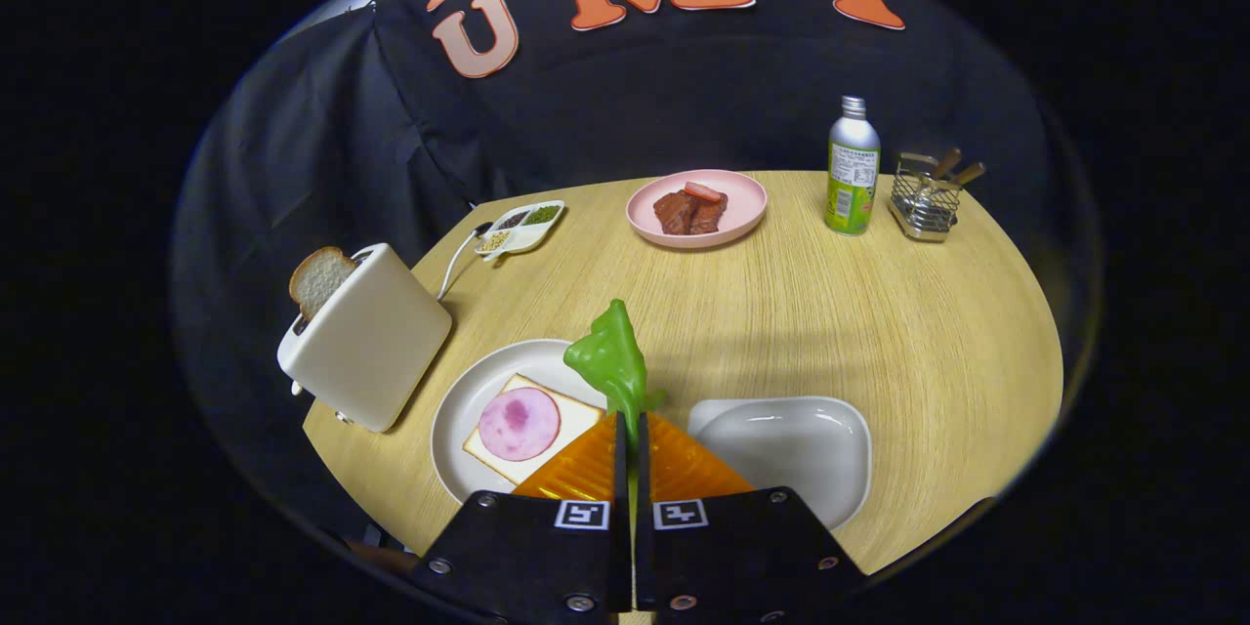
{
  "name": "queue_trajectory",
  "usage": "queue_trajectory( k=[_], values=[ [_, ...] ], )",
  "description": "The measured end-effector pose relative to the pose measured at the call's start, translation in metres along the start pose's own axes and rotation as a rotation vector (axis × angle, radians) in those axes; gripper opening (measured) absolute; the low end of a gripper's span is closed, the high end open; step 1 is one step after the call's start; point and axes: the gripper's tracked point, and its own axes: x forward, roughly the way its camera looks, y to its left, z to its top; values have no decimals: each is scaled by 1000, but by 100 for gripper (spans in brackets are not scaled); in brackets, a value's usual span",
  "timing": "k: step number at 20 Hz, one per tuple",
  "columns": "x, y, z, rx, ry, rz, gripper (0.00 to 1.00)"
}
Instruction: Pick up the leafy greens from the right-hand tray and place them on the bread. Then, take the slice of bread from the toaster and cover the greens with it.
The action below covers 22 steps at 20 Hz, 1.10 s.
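**Greens held above the table**

Between the claw's (pixel 630 430) fingers, clenched together, a floppy green lettuce leaf (pixel 613 358) stands up. Left of the fingers, a white round plate (pixel 459 410) bears square bread (pixel 576 413) topped with pink ham (pixel 519 423); right, seemingly bare, a white rounded tray (pixel 791 444). Far left, a cream toaster (pixel 371 342) holds a bread slice (pixel 318 279). Beyond: a pink plate of meat (pixel 696 206), a silver-green bottle (pixel 853 168).

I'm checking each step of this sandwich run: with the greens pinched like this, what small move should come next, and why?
Probably carry the gripper toward the toaster side and lower. It is shut on the green leafy piece, held up above the gap between the empty white tray and the round white plate, where the ham-topped bread slice waits uncovered.
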Motion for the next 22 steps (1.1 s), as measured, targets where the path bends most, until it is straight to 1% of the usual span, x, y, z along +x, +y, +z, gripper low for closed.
queue_trajectory(
  k=[6,10,13,16,18,20,22],
  values=[
    [11,32,3,-61,-9,63,2],
    [29,44,-8,-61,33,88,3],
    [37,51,-8,-92,21,80,6],
    [48,75,-12,-118,19,117,8],
    [54,79,-25,-178,52,100,10],
    [61,76,-37,-235,86,66,13],
    [61,77,-42,-260,104,57,16]
  ],
)
